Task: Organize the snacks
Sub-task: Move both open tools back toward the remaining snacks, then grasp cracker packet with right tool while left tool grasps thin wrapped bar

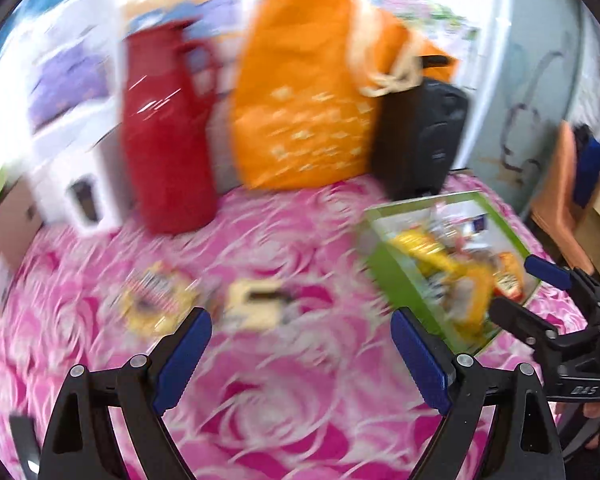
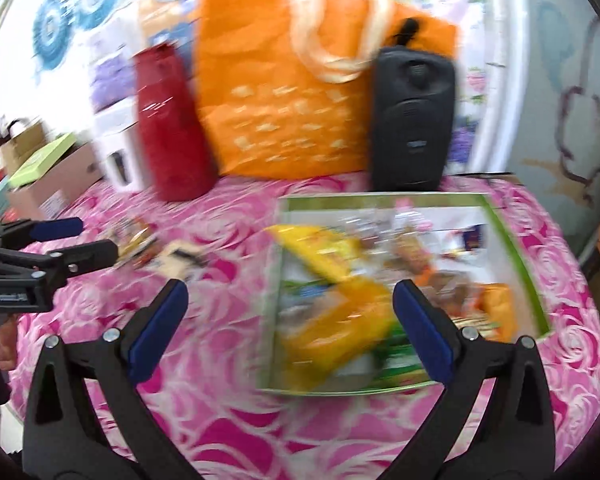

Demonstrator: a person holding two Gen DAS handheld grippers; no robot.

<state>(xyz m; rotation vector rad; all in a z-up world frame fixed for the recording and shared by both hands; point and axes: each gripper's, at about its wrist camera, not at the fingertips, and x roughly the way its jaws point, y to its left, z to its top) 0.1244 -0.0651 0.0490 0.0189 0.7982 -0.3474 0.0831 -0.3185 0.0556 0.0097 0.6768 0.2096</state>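
Note:
A green-rimmed box (image 2: 516, 248) (image 1: 404, 276) lies on the pink rose tablecloth and holds several snack packets, among them a yellow bag (image 2: 332, 332) (image 1: 452, 268). Two loose snacks lie left of it: a yellow packet (image 1: 152, 300) and a pale bar (image 1: 256, 304) (image 2: 180, 260). My left gripper (image 1: 300, 348) hovers open and empty just short of those two snacks. My right gripper (image 2: 292, 324) is open and empty over the near left part of the box. Each gripper shows in the other's view, the right gripper (image 1: 520, 288) and the left gripper (image 2: 88, 244). Both views are motion-blurred.
Along the back stand a red jug (image 1: 164, 136) (image 2: 172, 128), an orange bag (image 1: 304, 92) (image 2: 292, 92), a black speaker (image 1: 420, 136) (image 2: 412, 120) and white boxes (image 1: 72, 152). A cardboard box (image 2: 56, 188) sits at the left. The round table edge (image 2: 580, 280) curves at right.

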